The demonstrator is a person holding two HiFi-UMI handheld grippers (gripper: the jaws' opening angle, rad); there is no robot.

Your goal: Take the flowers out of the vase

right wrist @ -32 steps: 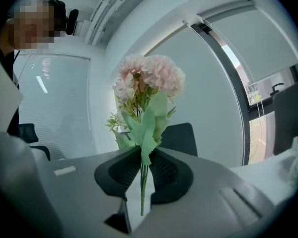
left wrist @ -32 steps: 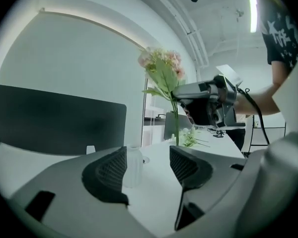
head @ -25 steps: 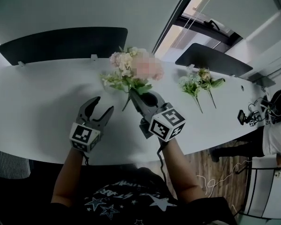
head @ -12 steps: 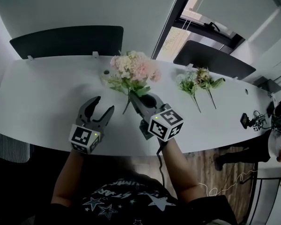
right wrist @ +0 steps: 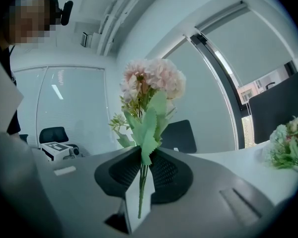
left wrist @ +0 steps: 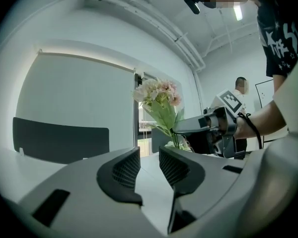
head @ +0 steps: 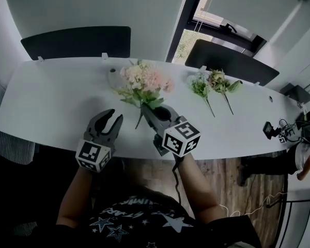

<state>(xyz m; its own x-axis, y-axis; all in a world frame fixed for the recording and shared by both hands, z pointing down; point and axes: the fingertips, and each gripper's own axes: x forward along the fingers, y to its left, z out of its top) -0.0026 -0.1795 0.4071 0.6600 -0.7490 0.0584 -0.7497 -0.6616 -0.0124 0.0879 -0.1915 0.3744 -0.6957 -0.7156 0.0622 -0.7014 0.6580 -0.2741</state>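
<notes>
A bunch of pink and cream flowers (head: 143,80) with green leaves stands upright above the white table (head: 51,102). My right gripper (head: 149,109) is shut on its stems. In the right gripper view the stems (right wrist: 141,182) run down between the pads below the blooms (right wrist: 153,81). A pale vase (head: 112,75) seems to stand just left of the bunch, hard to make out against the table. My left gripper (head: 114,117) hovers left of the right one. Its jaws have just been closing and show a narrow gap (left wrist: 149,157) with nothing in it. It faces the bunch (left wrist: 159,95) and the right gripper (left wrist: 201,128).
Two small flower sprigs (head: 200,84) (head: 222,83) lie on the table to the right. Black chair backs (head: 77,41) (head: 230,63) stand behind it. A small device with cables (head: 275,131) sits at the right end, near a person (head: 307,161).
The left gripper's jaws have narrowed from wide apart to a small gap. The right gripper and its bunch now sit right of the vase, which shows beside them.
</notes>
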